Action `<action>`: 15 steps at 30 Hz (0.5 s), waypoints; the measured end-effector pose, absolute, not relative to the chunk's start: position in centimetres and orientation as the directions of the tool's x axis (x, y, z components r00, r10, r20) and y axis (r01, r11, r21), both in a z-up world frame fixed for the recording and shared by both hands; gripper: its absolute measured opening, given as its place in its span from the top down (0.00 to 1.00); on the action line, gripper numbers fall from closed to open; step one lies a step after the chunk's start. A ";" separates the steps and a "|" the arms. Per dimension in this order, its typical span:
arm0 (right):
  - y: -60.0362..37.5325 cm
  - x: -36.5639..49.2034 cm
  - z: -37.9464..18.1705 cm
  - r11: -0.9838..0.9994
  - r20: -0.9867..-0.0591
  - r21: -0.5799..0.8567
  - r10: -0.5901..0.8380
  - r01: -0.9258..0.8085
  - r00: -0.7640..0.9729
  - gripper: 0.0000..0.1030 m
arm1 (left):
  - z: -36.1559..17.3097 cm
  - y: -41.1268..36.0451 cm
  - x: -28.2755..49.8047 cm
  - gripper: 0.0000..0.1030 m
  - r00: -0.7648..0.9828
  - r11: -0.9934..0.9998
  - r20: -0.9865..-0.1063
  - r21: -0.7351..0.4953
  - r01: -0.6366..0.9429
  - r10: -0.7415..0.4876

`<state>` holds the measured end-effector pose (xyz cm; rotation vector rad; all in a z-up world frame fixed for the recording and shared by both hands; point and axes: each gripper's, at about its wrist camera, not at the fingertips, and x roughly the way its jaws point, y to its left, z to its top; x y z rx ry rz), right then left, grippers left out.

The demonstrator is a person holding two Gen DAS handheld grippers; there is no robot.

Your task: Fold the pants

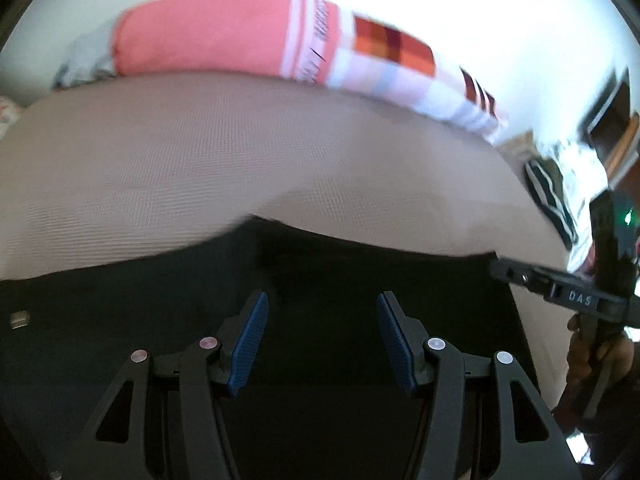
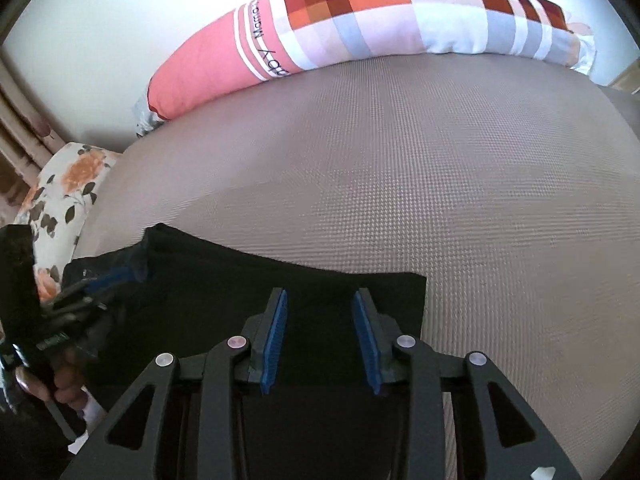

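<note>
Black pants (image 1: 320, 264) lie flat on a beige textured bed cover (image 1: 200, 152). My left gripper (image 1: 322, 304) is open, its blue pads apart above the dark cloth, holding nothing. In the right wrist view the pants (image 2: 224, 280) lie at lower left, with a straight edge and corner at the right. My right gripper (image 2: 320, 300) is open over that cloth near the corner, empty. The left gripper (image 2: 92, 284) shows at the left of the right wrist view by a bunched part of the pants. The right gripper (image 1: 500, 270) shows at the right edge of the left wrist view.
A long pink, orange and white checked pillow (image 2: 360, 24) lies along the far side of the bed against a white wall. A floral cushion (image 2: 64, 196) sits at the left. The bed cover (image 2: 440, 168) stretches right of the pants. Striped cloth (image 1: 556, 196) lies at far right.
</note>
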<state>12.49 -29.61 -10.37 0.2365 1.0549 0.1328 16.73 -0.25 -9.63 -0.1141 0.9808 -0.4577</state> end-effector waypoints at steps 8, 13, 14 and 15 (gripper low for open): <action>-25.0 10.4 -9.1 0.966 -0.846 0.243 0.256 -0.088 0.468 0.61 | -4.7 12.2 13.5 0.42 0.605 0.967 -0.754 -0.201 0.156 -0.254; -22.4 10.0 -9.4 0.955 -0.849 0.268 0.298 -0.131 0.437 0.61 | -4.3 20.1 12.5 0.41 0.574 0.972 -0.789 -0.226 0.059 -0.218; -21.9 9.9 -9.5 0.951 -0.848 0.275 0.309 -0.140 0.430 0.61 | -4.6 21.8 12.3 0.41 0.556 0.968 -0.800 -0.248 0.034 -0.225; -21.4 9.8 -9.5 0.949 -0.849 0.279 0.315 -0.145 0.425 0.61 | -4.9 23.0 12.3 0.41 0.537 0.961 -0.808 -0.275 0.022 -0.243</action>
